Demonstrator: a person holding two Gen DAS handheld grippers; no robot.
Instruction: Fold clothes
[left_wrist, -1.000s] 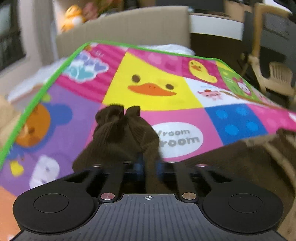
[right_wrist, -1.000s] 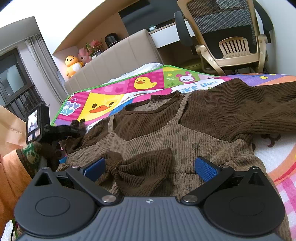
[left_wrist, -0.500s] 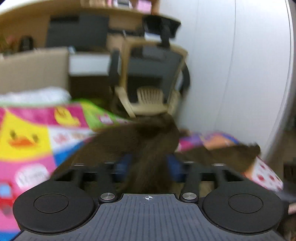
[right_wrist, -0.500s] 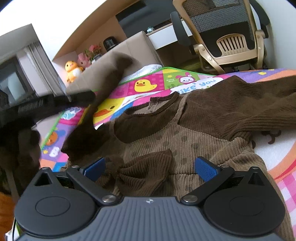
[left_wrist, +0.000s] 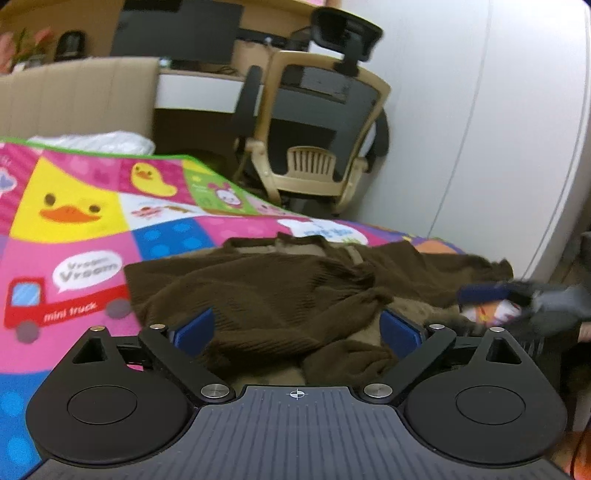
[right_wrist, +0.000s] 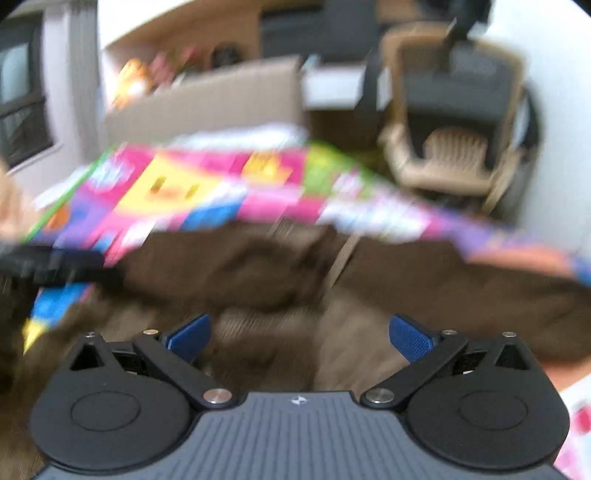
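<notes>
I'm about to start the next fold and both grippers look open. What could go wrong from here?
1. The dark brown sleeve lies bunched across the garment, not flat; folding over it may trap creases.
2. The left gripper hangs open right above that sleeve, so closing now could snag loose fabric.
3. The right wrist view is motion-blurred, and the right gripper shows at the left view's right edge, so the two could collide.

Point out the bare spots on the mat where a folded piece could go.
Free: mat left of the sweater, over the truck and duck squares. Crowded: sweater fills the middle and right, where the right claw reaches in.
</notes>
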